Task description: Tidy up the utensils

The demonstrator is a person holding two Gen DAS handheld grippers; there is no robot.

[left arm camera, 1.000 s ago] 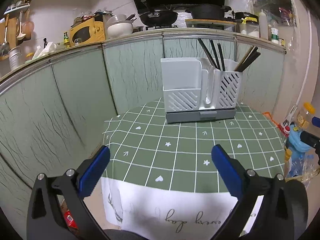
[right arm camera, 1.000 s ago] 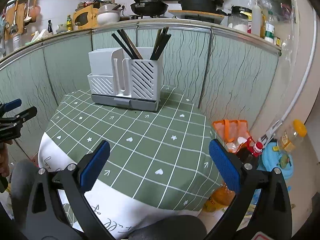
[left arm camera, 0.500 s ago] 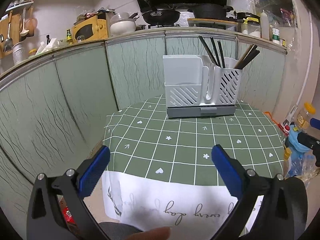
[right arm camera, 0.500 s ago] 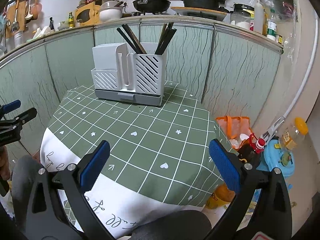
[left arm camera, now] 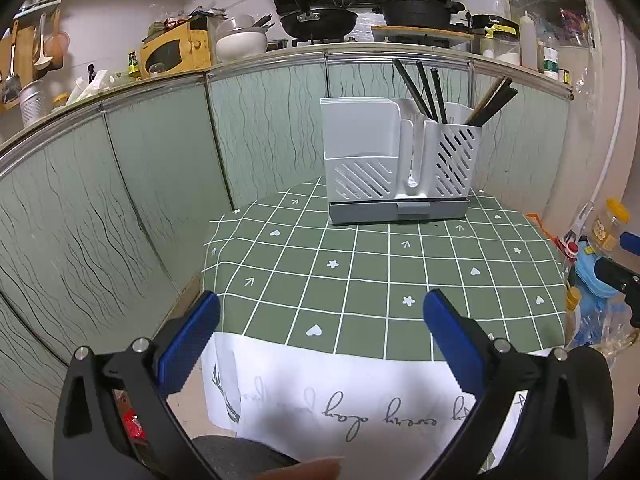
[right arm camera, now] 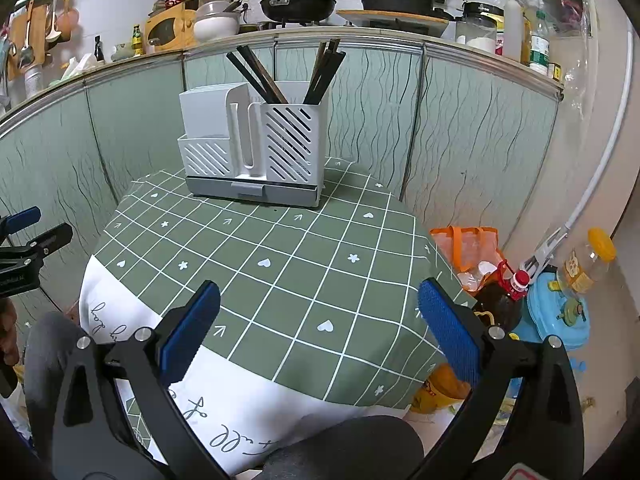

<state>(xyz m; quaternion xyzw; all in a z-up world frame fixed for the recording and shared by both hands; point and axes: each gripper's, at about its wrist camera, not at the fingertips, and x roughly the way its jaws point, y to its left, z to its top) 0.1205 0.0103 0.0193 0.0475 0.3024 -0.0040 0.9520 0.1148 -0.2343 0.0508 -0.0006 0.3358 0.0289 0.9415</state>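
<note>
Left wrist: slotted plastic utensil holder (left arm camera: 400, 168), dark chopsticks (left arm camera: 428, 88) upright; both grippers' ribbed blue jaws spread, empty.

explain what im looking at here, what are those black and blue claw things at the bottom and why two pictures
There is no robot here. A person holds a hand-held gripper in each hand, and each one carries a wide-angle camera that looks forward along its two fingers. That gives two pictures of one scene.

One picture comes from the left hand-held gripper, the other from the right hand-held gripper. The blue parts are the finger pads. Both grippers are wide open and hold nothing.

Ahead is a small table with a green checked tablecloth. At its far side stands a grey utensil holder with dark chopsticks sticking up from it. Nothing else lies on the cloth. A kitchen counter with pans runs behind.
</note>
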